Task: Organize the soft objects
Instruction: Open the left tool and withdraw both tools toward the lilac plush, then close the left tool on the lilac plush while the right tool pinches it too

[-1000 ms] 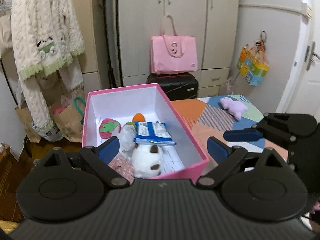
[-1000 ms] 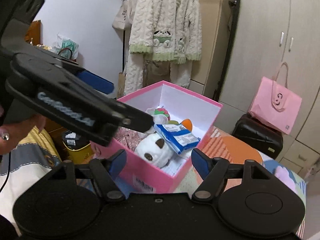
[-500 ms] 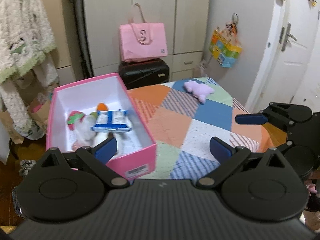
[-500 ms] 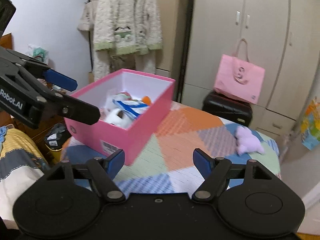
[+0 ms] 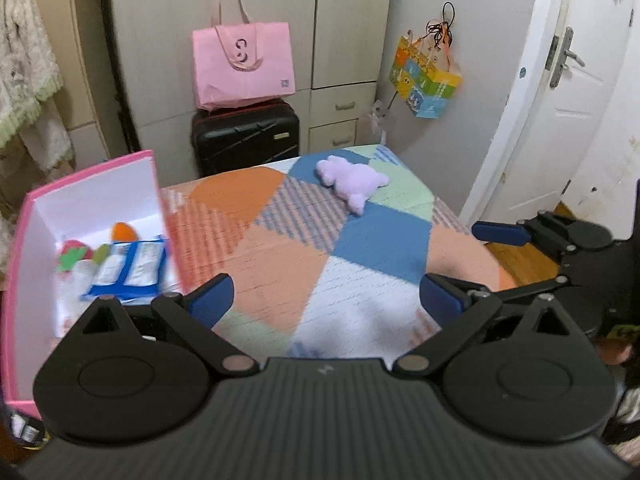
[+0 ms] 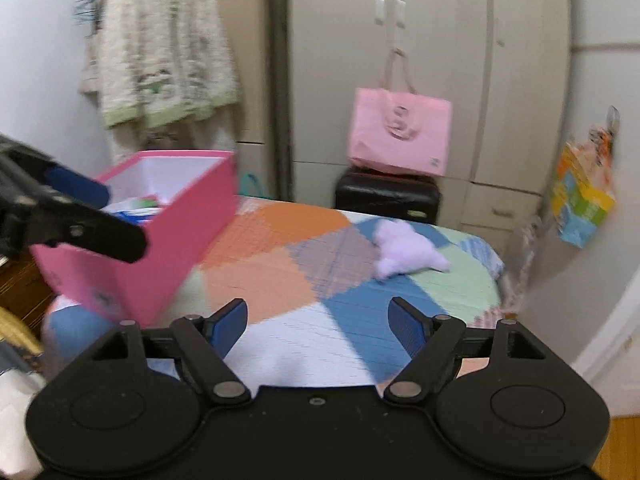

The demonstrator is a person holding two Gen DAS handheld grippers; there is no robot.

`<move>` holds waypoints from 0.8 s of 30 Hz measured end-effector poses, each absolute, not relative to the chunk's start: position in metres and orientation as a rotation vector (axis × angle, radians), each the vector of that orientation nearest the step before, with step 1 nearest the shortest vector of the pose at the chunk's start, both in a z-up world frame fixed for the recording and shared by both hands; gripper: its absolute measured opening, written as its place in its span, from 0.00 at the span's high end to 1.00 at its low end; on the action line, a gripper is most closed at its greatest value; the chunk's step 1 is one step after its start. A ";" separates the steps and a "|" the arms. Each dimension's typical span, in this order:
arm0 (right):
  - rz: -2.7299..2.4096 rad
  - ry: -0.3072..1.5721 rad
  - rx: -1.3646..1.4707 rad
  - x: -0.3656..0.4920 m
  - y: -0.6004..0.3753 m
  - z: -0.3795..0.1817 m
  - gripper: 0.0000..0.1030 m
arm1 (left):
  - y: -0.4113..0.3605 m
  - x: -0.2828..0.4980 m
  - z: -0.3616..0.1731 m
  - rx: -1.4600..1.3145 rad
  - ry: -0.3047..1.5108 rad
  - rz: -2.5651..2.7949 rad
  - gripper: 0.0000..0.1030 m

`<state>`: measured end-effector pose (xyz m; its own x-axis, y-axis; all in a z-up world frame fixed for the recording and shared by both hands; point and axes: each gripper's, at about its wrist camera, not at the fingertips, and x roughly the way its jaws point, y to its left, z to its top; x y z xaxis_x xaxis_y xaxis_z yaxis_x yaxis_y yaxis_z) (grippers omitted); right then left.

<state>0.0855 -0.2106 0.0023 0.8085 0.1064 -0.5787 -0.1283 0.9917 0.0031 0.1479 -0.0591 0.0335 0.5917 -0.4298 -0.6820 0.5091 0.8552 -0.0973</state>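
Purple plush toy (image 6: pixel 404 249) beyond fingers (image 6: pixel 230 326)

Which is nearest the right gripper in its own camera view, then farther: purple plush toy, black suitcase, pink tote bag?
From the right gripper:
1. Purple plush toy, on the patchwork cover ahead, slightly right.
2. Black suitcase, beyond the cover's far edge.
3. Pink tote bag, on top of the suitcase, against the wardrobe.

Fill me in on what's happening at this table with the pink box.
A person holds a two-finger gripper in each hand, sorting soft things into the pink box. The box already holds several items, including a blue and white packet. Both the left gripper and the right gripper are open and empty, aimed across the patchwork tablecloth. One purple plush toy lies loose at the far end, likely next.
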 end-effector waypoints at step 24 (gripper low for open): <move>0.363 0.636 -0.201 0.214 -0.290 -0.068 0.17 | -0.163 0.286 -0.063 0.026 0.687 -0.517 0.05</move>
<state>0.2142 -0.2900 -0.0676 0.7445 0.2680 -0.6114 -0.3898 0.9181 -0.0721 0.2856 -0.1631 -0.0632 0.6527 -0.4470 -0.6116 0.4635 0.8743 -0.1443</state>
